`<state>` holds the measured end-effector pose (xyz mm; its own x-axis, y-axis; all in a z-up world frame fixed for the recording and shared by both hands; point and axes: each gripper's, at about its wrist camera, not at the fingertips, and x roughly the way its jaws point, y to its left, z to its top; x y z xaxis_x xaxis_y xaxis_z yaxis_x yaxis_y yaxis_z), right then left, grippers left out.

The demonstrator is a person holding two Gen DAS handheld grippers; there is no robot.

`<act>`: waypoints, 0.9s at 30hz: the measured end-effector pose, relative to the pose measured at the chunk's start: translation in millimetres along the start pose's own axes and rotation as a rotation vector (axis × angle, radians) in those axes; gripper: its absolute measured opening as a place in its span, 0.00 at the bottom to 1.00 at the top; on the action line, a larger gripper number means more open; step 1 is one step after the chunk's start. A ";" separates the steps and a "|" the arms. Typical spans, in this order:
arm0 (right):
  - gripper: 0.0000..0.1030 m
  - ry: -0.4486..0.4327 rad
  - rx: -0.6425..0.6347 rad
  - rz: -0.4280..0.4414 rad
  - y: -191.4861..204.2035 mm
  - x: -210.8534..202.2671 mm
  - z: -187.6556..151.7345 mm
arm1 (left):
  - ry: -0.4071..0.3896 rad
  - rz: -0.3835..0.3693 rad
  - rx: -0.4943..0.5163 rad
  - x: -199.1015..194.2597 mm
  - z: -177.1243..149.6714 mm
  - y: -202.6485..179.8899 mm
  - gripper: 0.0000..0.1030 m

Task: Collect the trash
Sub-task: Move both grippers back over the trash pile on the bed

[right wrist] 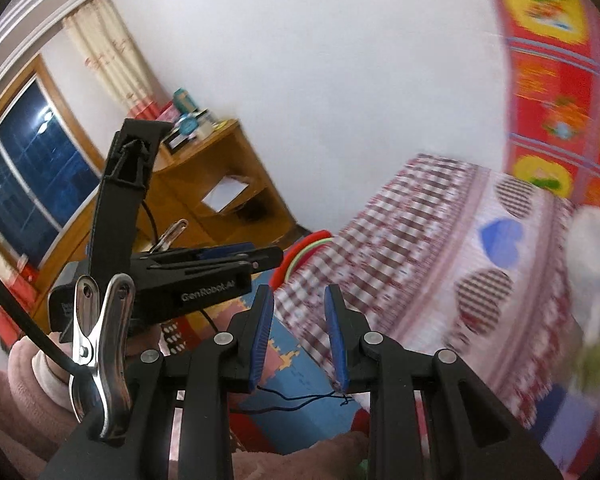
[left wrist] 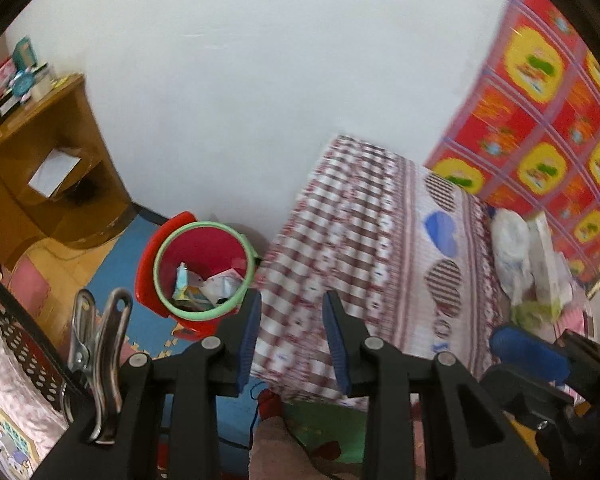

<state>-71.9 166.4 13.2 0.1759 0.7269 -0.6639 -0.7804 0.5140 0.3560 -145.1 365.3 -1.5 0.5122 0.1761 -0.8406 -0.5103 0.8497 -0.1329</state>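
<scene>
Tongs empty, soft litter waiting on the bed

Left tongs (left wrist: 292, 338) stand partly open with nothing between the blue pads; only checked bedcover shows through the gap. Right tongs (right wrist: 299, 334) are likewise parted and empty, apart from a loose dark thread (right wrist: 300, 394) hanging off one pad.

Beyond the left tongs, down on the blue floor mat (left wrist: 112, 280), sits the red bin (left wrist: 202, 268) with its green rim, already holding crumpled paper and wrappers (left wrist: 206, 286). It stands just beside the corner of the bed (left wrist: 380, 248).

What is left to collect lies near the far right edge of the bed: a crumpled white plastic bag (left wrist: 510, 252), a pale flat carton (left wrist: 546, 264) touching it, and a greenish scrap (left wrist: 534, 314) below them. In the right wrist view the same heap is only a blurred white patch.

By my reading all three are light. The bag is soft and slippery, so it is best pinched at a bunched fold rather than a smooth face. The carton looks thin and crushable; take it across a narrow edge. The soft bedcover gives under pressure, so the pads risk catching cloth along with the litter.
</scene>
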 end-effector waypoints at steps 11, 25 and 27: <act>0.27 -0.085 0.116 -0.118 -58.0 -79.5 -38.6 | 0.017 -0.087 0.129 -6.5 -31.8 -102.5 0.32; 0.27 -0.144 0.286 -0.260 -127.9 -139.1 -72.5 | 0.042 -0.195 0.295 -2.7 -43.5 -210.1 0.32; 0.27 -0.144 0.316 -0.286 -139.2 -144.9 -77.2 | 0.049 -0.209 0.321 1.9 -43.6 -223.6 0.32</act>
<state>-35.1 -45.6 9.1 0.4575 0.5797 -0.6743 -0.4706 0.8012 0.3696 -60.2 153.9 3.8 0.5449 -0.0350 -0.8378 -0.1515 0.9786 -0.1395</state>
